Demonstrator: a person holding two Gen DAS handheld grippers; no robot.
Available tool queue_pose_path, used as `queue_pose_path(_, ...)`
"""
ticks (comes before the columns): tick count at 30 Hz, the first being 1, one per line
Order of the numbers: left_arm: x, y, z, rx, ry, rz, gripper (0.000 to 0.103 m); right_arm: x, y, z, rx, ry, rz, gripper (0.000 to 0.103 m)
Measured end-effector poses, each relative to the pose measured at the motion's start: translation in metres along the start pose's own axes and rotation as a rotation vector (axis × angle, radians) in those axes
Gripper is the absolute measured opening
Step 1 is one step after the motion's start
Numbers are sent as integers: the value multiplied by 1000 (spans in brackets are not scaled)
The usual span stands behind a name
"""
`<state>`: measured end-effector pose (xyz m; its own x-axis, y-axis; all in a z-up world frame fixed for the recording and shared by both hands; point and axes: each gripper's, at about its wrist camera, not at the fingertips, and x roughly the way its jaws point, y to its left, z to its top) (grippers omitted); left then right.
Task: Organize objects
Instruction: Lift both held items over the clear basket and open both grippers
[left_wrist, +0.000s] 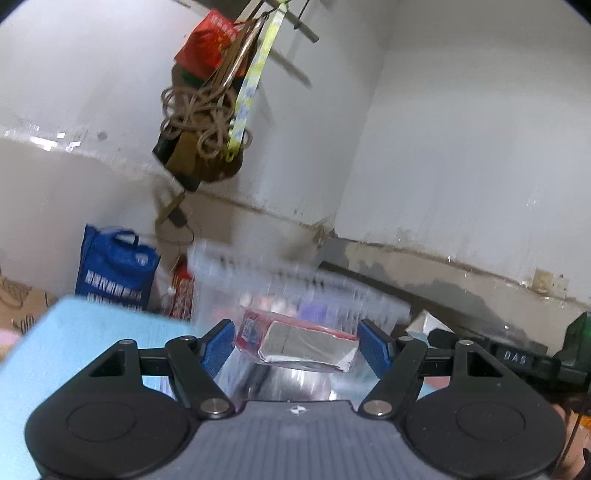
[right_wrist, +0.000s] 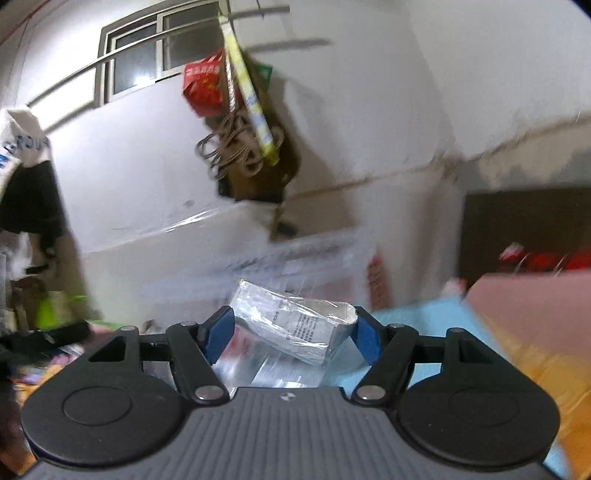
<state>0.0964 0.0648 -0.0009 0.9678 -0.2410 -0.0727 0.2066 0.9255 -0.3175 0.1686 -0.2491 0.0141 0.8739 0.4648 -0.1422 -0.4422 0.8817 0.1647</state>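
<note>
In the left wrist view my left gripper (left_wrist: 297, 341) is shut on a red and silver foil packet (left_wrist: 299, 341), held between its blue pads above a clear plastic storage box (left_wrist: 295, 280) that shows blurred behind it. In the right wrist view my right gripper (right_wrist: 291, 328) is shut on a silver foil packet with small print (right_wrist: 295, 321), held above the same kind of clear plastic box (right_wrist: 295, 258). Both packets are lifted off any surface.
A light blue surface (left_wrist: 92, 332) lies at left, with a blue shopping bag (left_wrist: 114, 269) behind it. Bags and coiled rope (left_wrist: 199, 118) hang from a wall rod. A pink and blue surface (right_wrist: 517, 314) is at right. Clutter fills the left floor (right_wrist: 37, 332).
</note>
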Motion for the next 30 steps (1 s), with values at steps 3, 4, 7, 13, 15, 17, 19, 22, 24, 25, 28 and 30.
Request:
queue_pose_path(3, 12, -14, 49, 31, -6, -20, 76, 8, 11, 44, -59, -16, 3, 71)
queue_pose_path(4, 22, -20, 68, 47, -14, -23, 76, 17, 14, 63, -76, -17, 21, 71)
queue_pose_path(7, 69, -32, 108, 49, 30, -25, 76, 55, 19, 105, -130, -5, 16, 71)
queue_pose_path(13, 144, -26, 111, 33, 154, 80, 84, 129, 17, 106, -154, 124, -21, 90)
queue_pose_path(15, 166, -15, 100, 5, 261, 100, 85, 133, 15, 97, -153, 129, -33, 100)
queue_pose_path(17, 173, -4, 88, -44, 337, 132, 81, 127, 19, 90, -155, 139, -24, 101)
queue_pose_path(19, 151, 0, 81, -55, 283, 108, 81, 103, 20, 83, -140, 119, 8, 103)
queue_pose_path(22, 97, -2, 68, -27, 166, 56, 86, 61, 22, 56, -81, 99, 68, 103)
queue_pose_path(24, 64, -4, 47, 33, 152, 38, 90, 38, 26, 28, -64, 127, 77, 103)
queue_pose_path(25, 49, -4, 34, 58, 160, 51, 90, 25, 28, 8, -44, 135, 75, 103)
queue_pose_path(28, 20, -3, -8, 93, 172, 110, 90, 3, 38, -42, -22, 191, 98, 103)
queue_pose_path(30, 17, 1, -25, 80, 197, 120, 90, -3, 49, -65, -49, 212, 70, 103)
